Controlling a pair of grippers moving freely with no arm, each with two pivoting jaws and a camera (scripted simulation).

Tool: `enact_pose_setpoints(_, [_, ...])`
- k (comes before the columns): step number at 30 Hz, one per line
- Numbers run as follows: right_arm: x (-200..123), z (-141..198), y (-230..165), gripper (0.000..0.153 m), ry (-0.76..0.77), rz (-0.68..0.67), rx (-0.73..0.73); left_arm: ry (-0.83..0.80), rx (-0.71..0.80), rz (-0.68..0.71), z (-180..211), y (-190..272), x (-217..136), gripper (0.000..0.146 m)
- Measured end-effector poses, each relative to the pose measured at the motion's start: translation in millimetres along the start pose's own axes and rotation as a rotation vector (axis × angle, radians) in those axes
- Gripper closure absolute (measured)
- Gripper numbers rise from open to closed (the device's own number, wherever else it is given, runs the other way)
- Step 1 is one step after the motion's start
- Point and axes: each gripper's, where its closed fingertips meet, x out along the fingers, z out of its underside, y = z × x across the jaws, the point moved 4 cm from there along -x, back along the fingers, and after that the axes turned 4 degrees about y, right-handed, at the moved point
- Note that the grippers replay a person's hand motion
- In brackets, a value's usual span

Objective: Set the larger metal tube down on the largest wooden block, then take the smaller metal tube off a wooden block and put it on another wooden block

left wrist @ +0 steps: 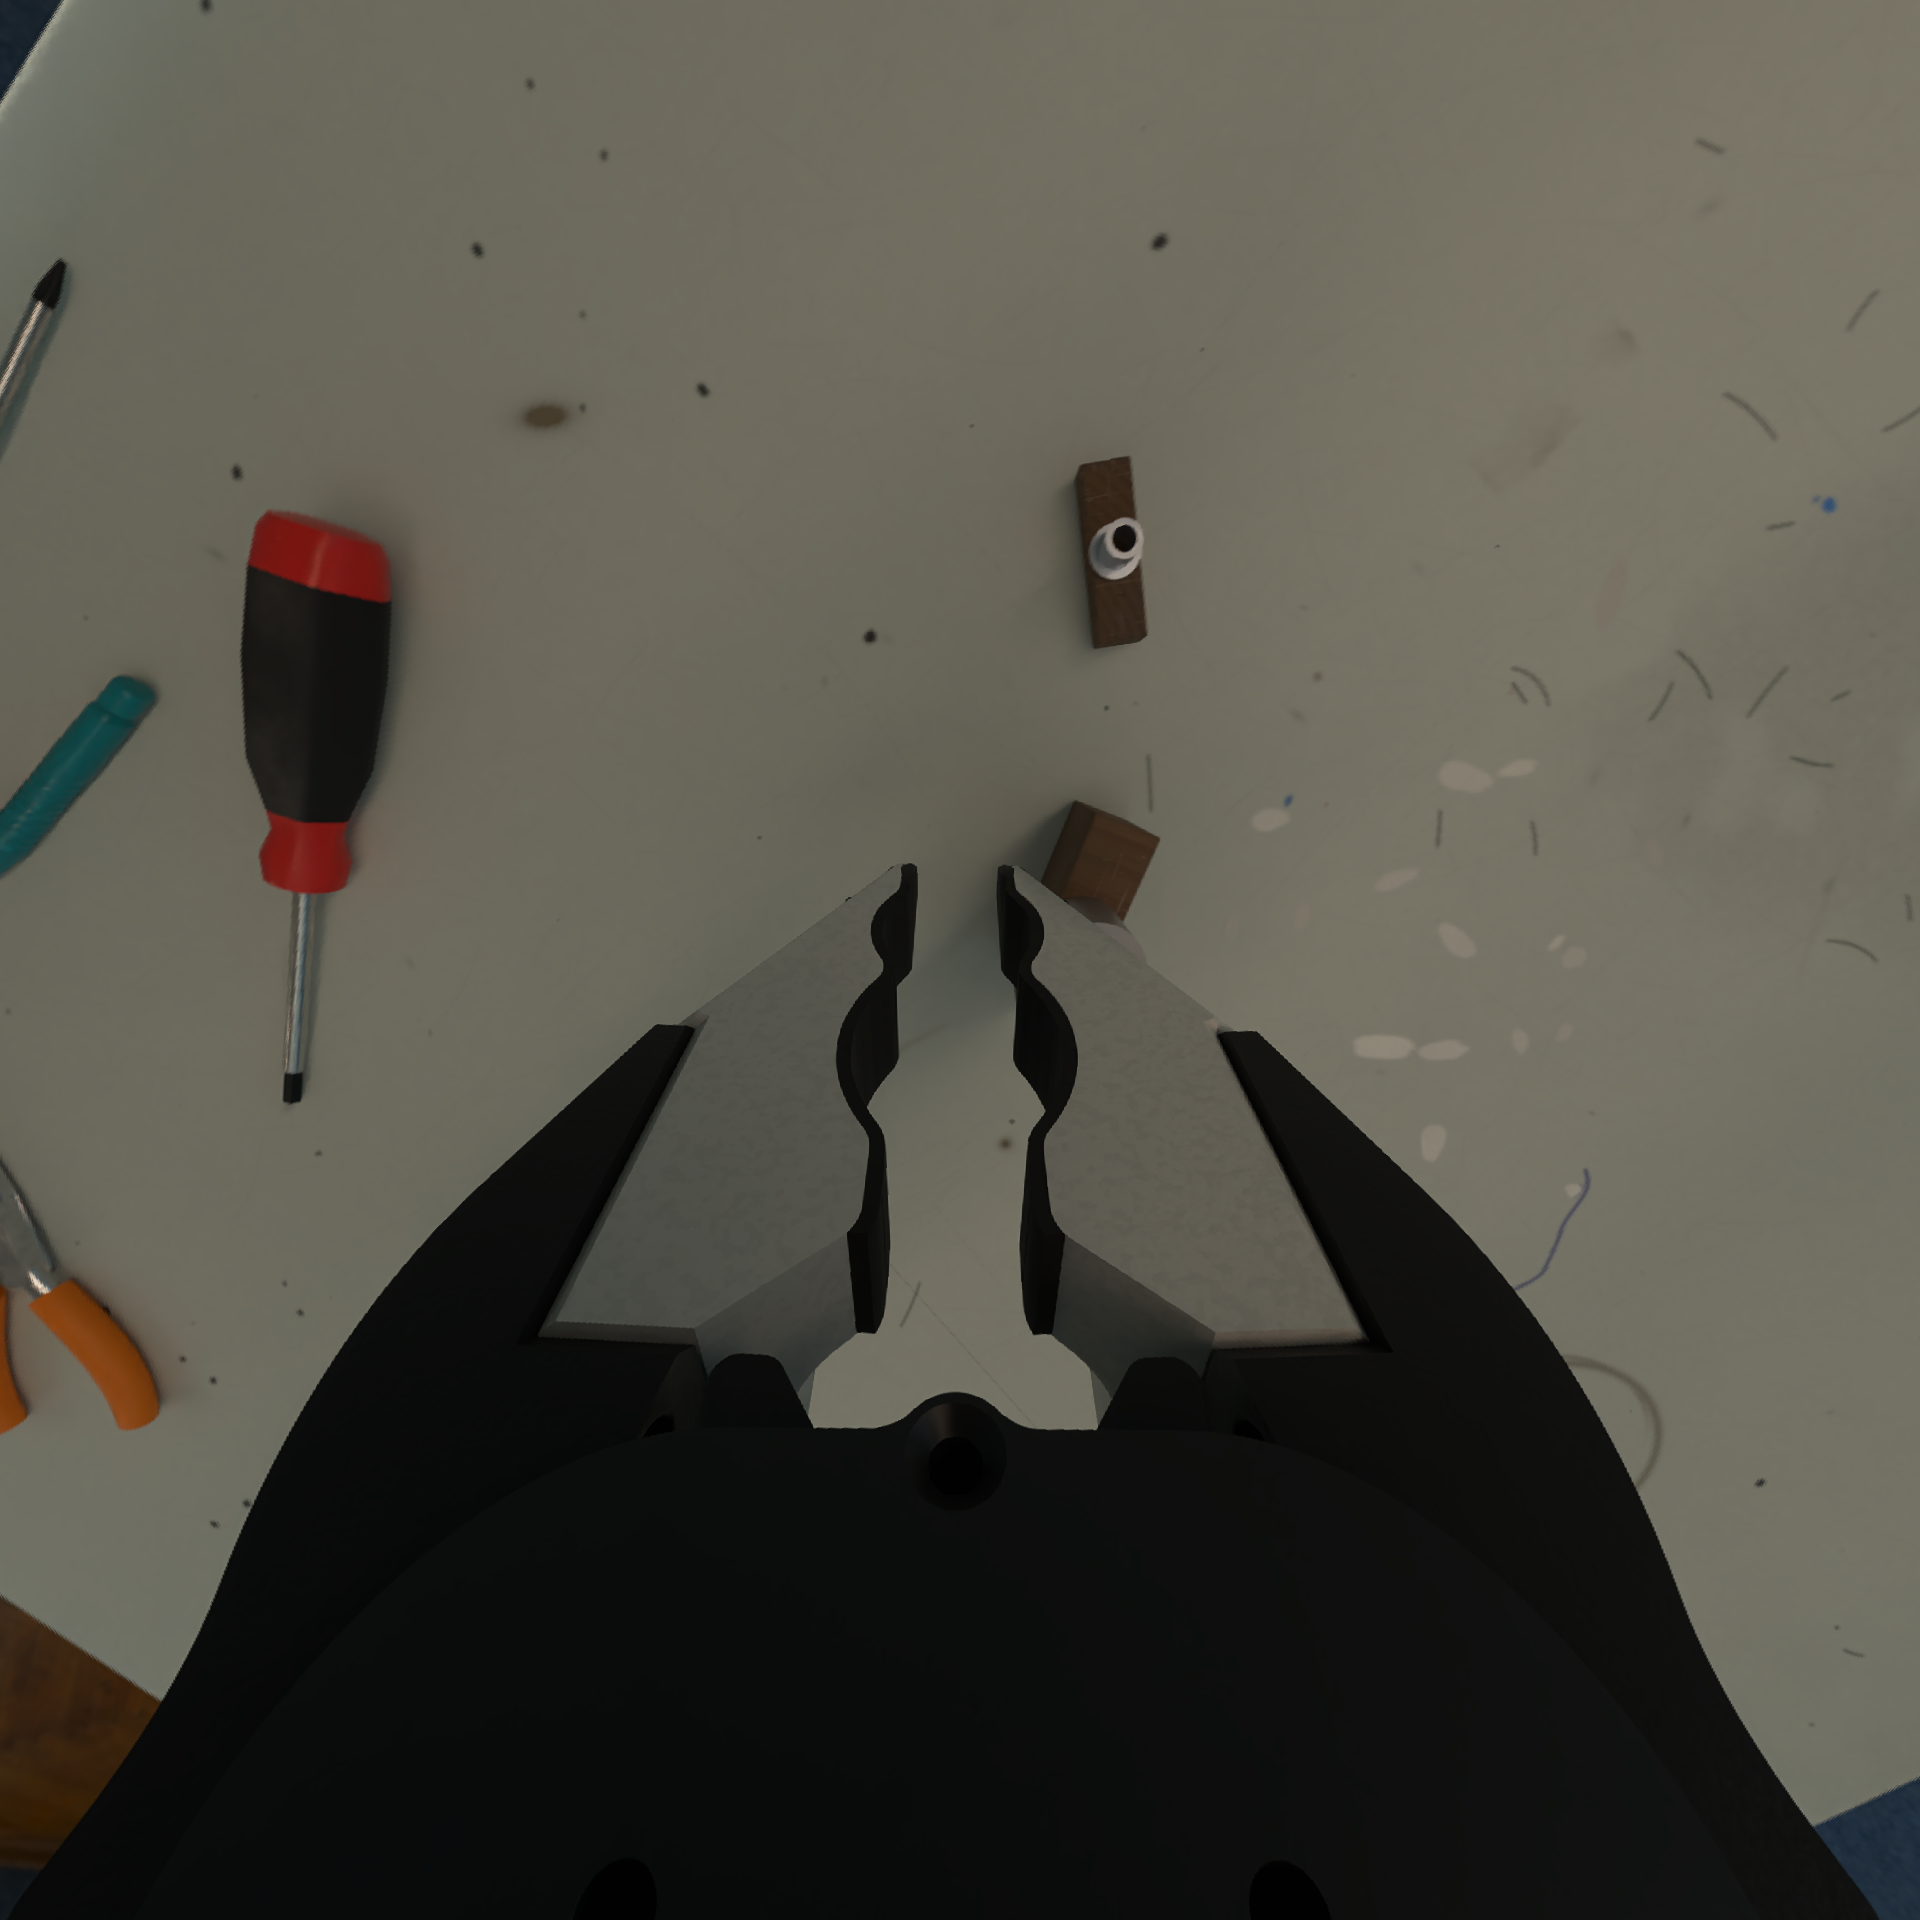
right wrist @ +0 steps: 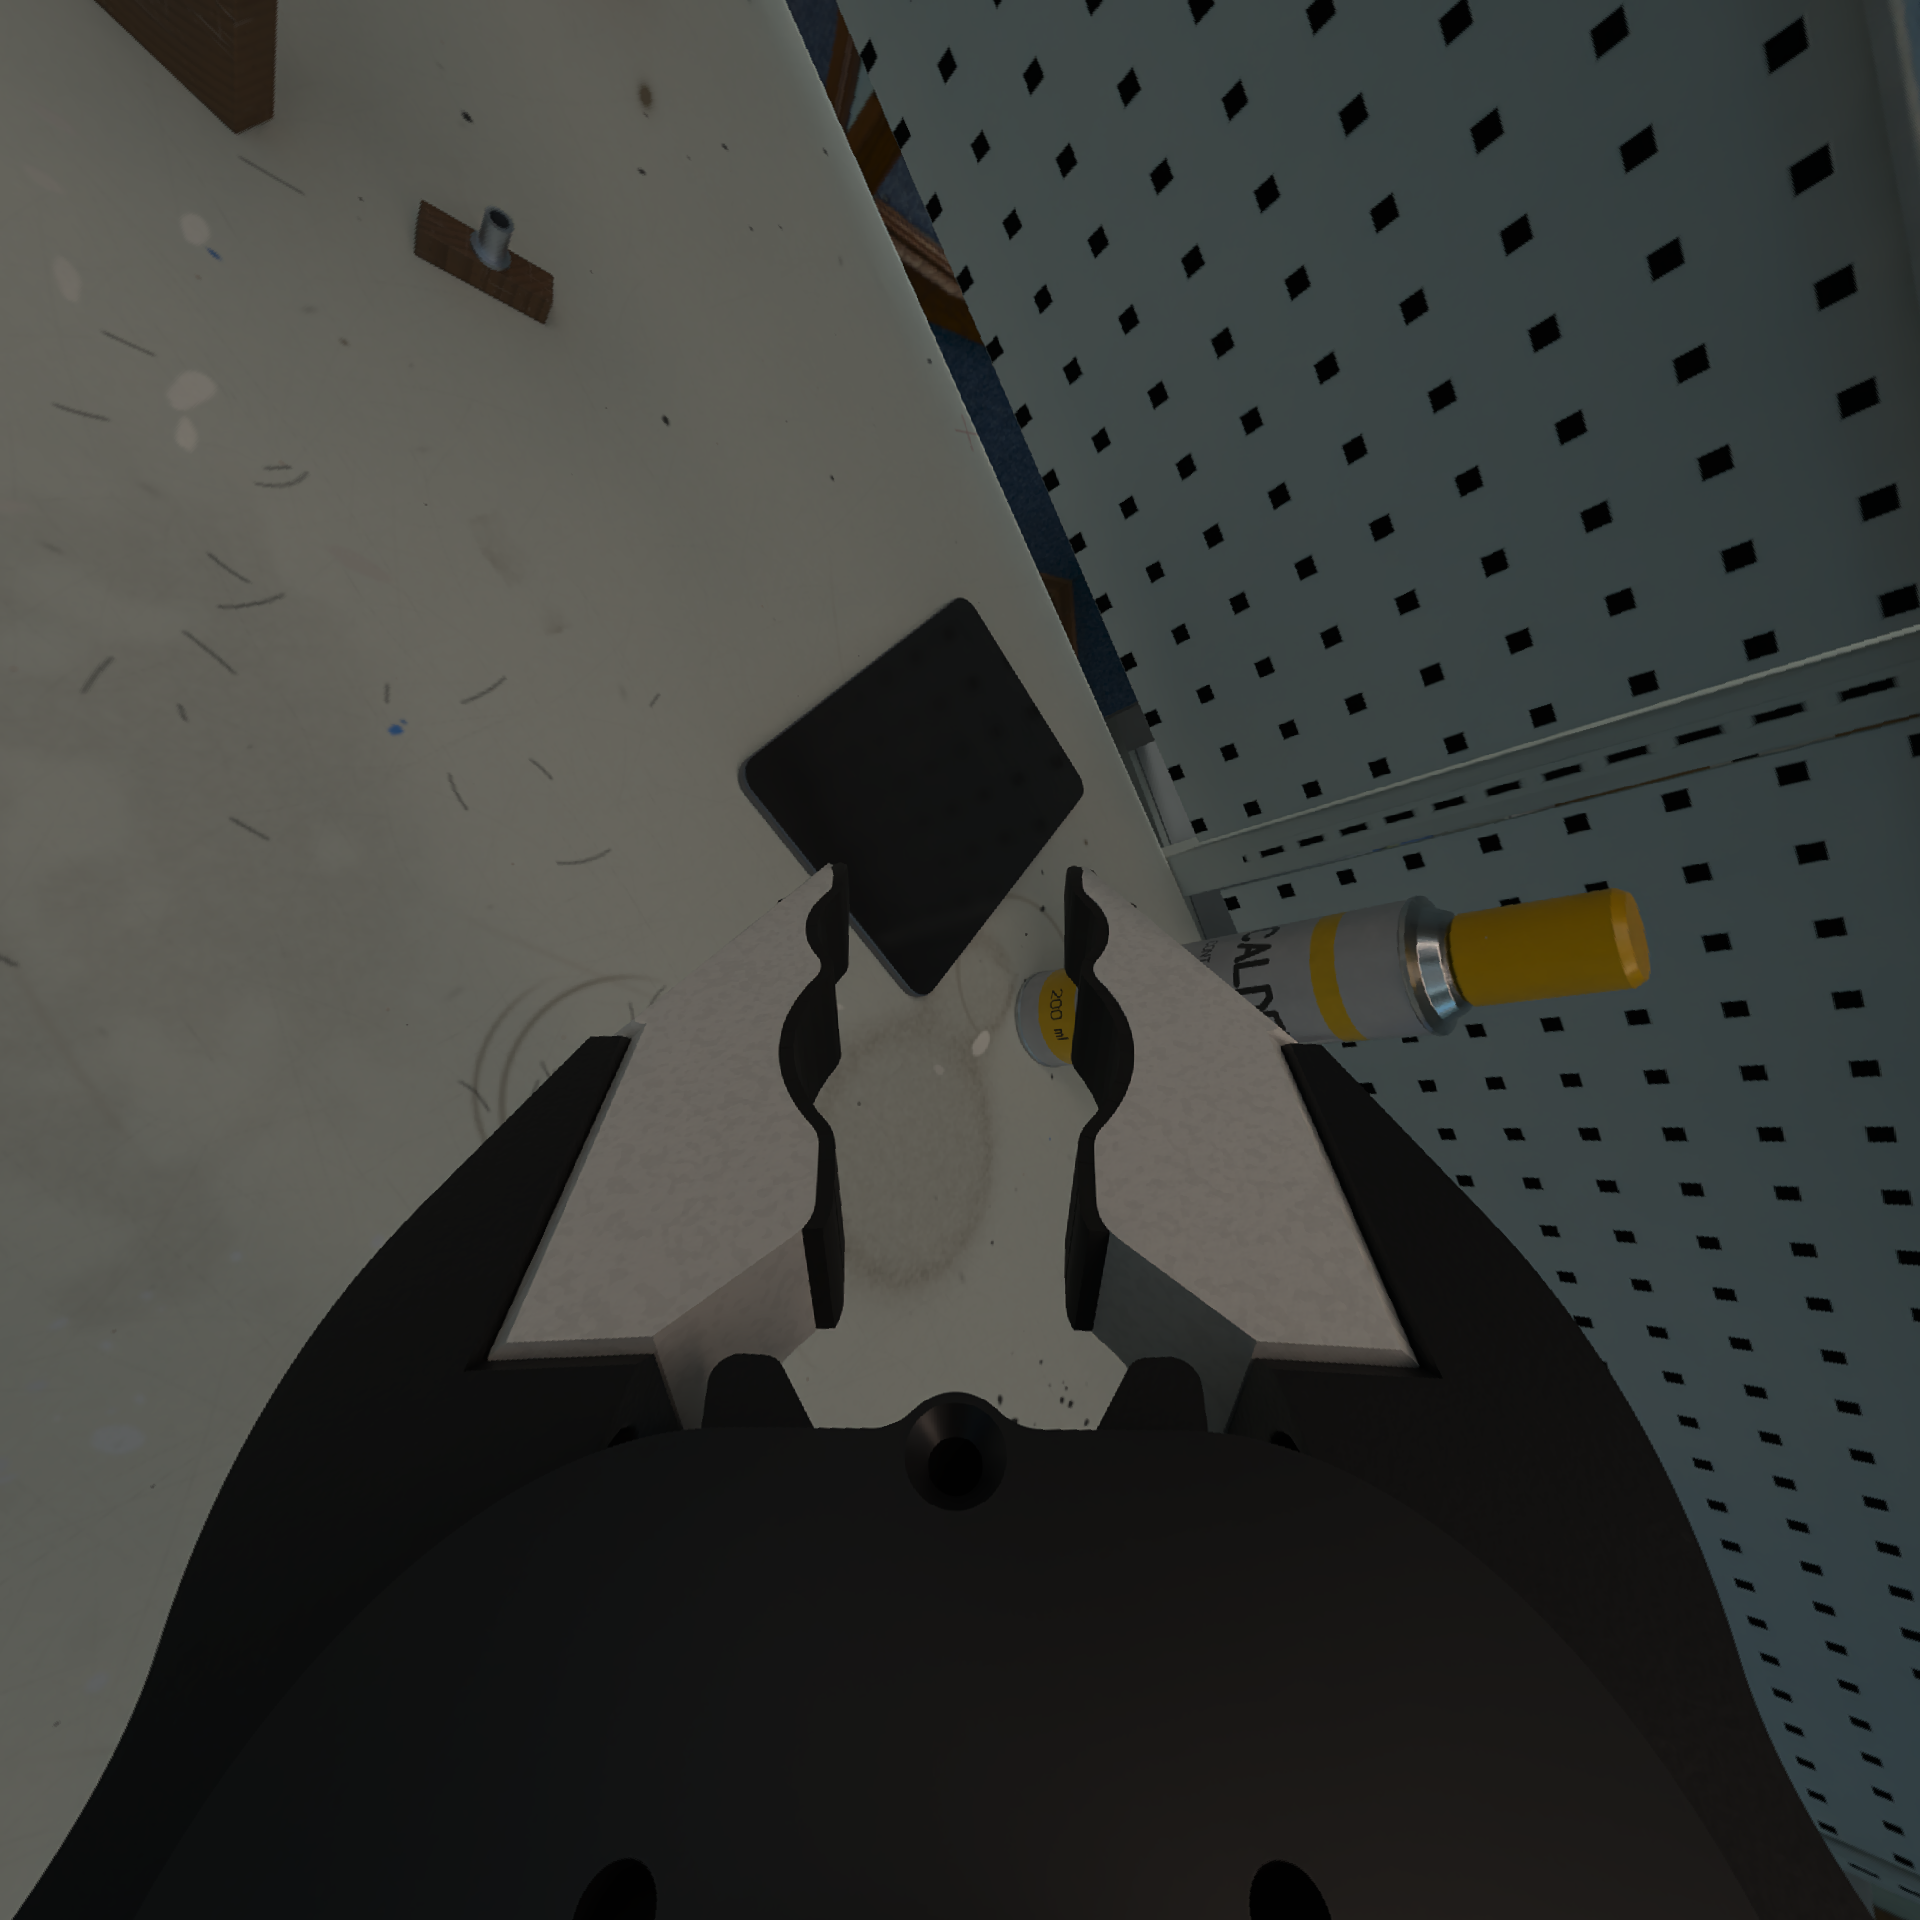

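Observation:
In the left wrist view a thin wooden block (left wrist: pixel 1112 603) lies flat ahead, with the smaller metal tube (left wrist: pixel 1118 545) upright on it. A thicker wooden block (left wrist: pixel 1101 854) sits just past my left gripper's right fingertip. A sliver of grey metal (left wrist: pixel 1130 932) shows beside it, mostly hidden by that finger. My left gripper (left wrist: pixel 956 883) is slightly open and empty. In the right wrist view the same thin block (right wrist: pixel 520 286) and tube (right wrist: pixel 492 239) sit far off at upper left, and a big wooden block (right wrist: pixel 223 57) is cut off at the top edge. My right gripper (right wrist: pixel 956 883) is open and empty.
A red-black screwdriver (left wrist: pixel 312 707), a teal pen (left wrist: pixel 73 769), orange-handled pliers (left wrist: pixel 83 1340) and a second screwdriver (left wrist: pixel 31 332) lie at the left. A black square pad (right wrist: pixel 914 790) and a yellow-capped can (right wrist: pixel 1455 966) sit near the table edge by a pegboard wall (right wrist: pixel 1455 416).

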Motion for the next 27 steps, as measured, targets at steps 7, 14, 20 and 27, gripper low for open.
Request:
enact_pose_setpoints(7, [-1, -2, -1, 0.111, 0.009, -0.004, -0.008, 0.026, 0.012, 0.025, -2, 4, -4, 0.130])
enact_pose_setpoints(14, [-2, -1, -1, 0.111, 0.008, -0.003, -0.011, 0.086, 0.066, 0.149, -19, 21, 6, 0.109])
enact_pose_setpoints(20, [-5, 0, 3, 0.111, 0.007, 0.011, -0.009, 0.073, -0.106, 0.355, -43, 36, 36, 0.111])
enact_pose_setpoints(27, [-8, 1, 5, 0.111, 0.012, 0.020, -0.004, -0.039, -0.298, 0.334, -41, 28, 67, 0.106])
